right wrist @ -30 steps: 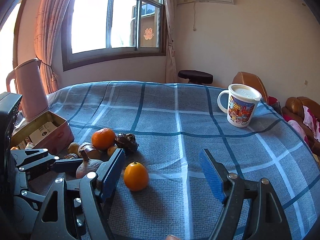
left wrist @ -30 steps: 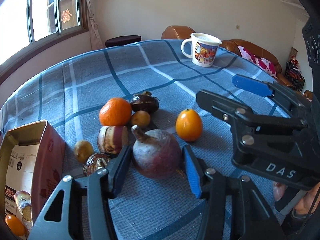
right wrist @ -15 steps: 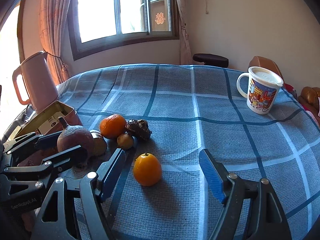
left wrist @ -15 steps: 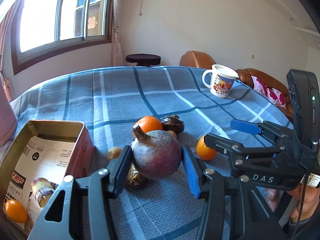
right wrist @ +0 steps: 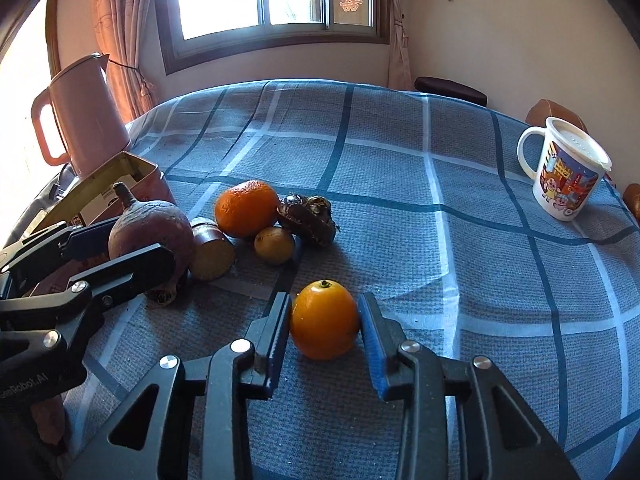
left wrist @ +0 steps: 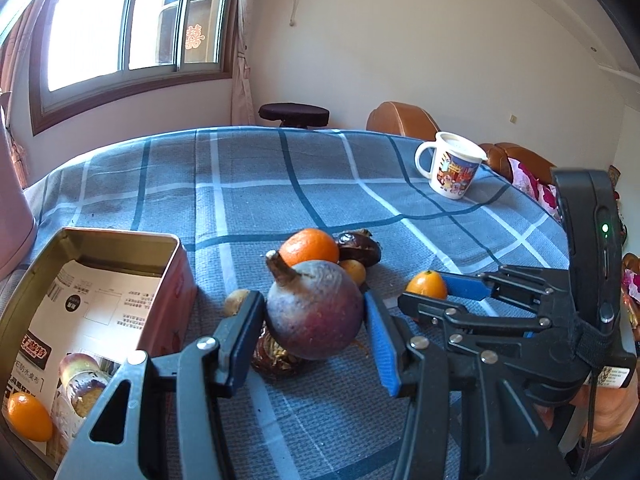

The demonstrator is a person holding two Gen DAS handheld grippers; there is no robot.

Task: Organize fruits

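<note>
Left gripper point(left wrist: 314, 316) pinches the big purple fruit point(left wrist: 314, 310), fingers point(left wrist: 244, 328) pressed on both flanks, stem tilted up and left. It sits just beside the open tin point(left wrist: 120, 240), on the mug side of its near corner, and looks lifted off the bench point(left wrist: 248, 184), judging by the dark fruit point(left wrist: 276, 354) visible beneath it.

Right gripper point(right wrist: 324, 328) has just been closing; its fingers point(right wrist: 276, 328) now bracket the small orange fruit point(right wrist: 324, 326) and look to be in contact both sides. That fruit sits on the bench well away from the tin, toward the mug point(right wrist: 564, 172).

Doing the step well, my read:
- Left: carry over the tin wall before lowering, and clear the rim. Aim for the bare paper lining; the near end of the tin already holds a small orange point(left wrist: 30, 416) and a wrapped piece.
- Round, smooth skin: keep the squeeze centred or it rolls out.
- Right: confirm the grip before lifting; keep it off the left arm's path, as the two rigs sit close.

View differences:
- The left wrist view shows the tin's inside and contents; the right wrist view shows only its rim edge-on.
- The right view shows the pink jug point(right wrist: 84, 116) behind the tin, the cut piece point(right wrist: 212, 250), and the tangerine point(right wrist: 246, 208) cluster unobstructed.
- The left view shows the person's hand on the right rig.
</note>
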